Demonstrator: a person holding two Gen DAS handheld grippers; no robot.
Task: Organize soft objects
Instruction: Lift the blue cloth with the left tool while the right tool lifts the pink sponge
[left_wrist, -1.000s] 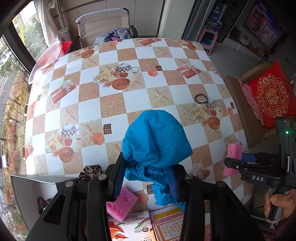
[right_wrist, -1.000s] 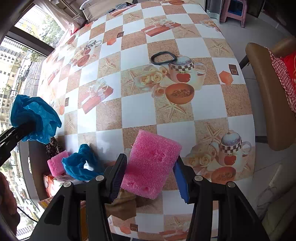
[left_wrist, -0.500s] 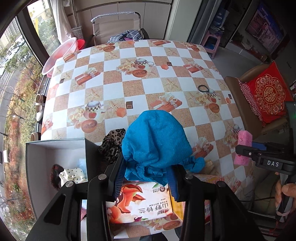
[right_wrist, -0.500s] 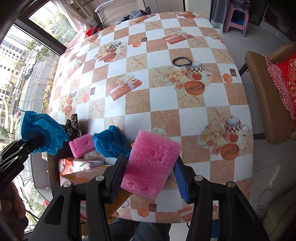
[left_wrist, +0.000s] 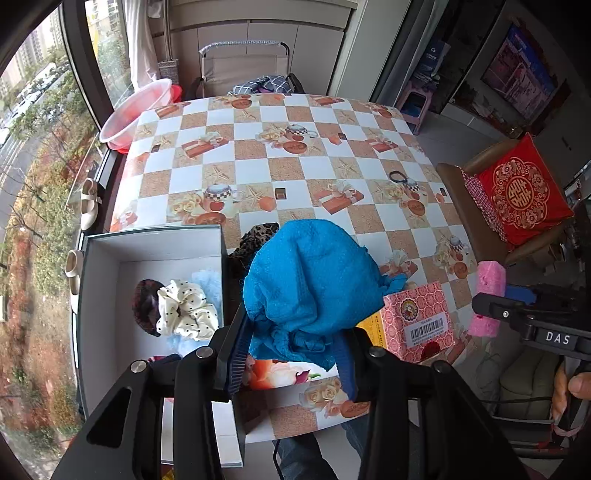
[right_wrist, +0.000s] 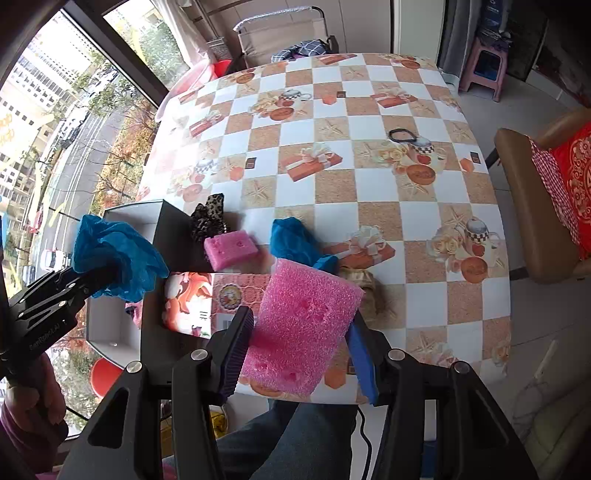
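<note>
My left gripper (left_wrist: 291, 350) is shut on a bunched blue cloth (left_wrist: 310, 280) and holds it high above the table's near edge, beside an open grey box (left_wrist: 110, 240); it also shows in the right wrist view (right_wrist: 114, 254). The box holds a white dotted scrunchie (left_wrist: 184, 314), a dark one and a pale blue fluffy piece. My right gripper (right_wrist: 299, 354) is shut on a pink sponge (right_wrist: 303, 325), raised over the table's front edge. On the table lie a second pink sponge (right_wrist: 231, 249), another blue cloth (right_wrist: 295, 243), a leopard scrunchie (right_wrist: 208, 218) and a beige cloth (right_wrist: 358, 280).
Printed cartons (right_wrist: 207, 299) lie at the table's near edge, a pink patterned one (left_wrist: 417, 321) beside them. A black hair tie (right_wrist: 400, 134) lies far right on the checked tablecloth (right_wrist: 332, 110). A chair with a red cushion (left_wrist: 517, 188) stands right; a pink basin (left_wrist: 136, 107) far left.
Both grippers rose and pulled back from the table, still holding their loads. The open grey box and the cartons came into view below.
</note>
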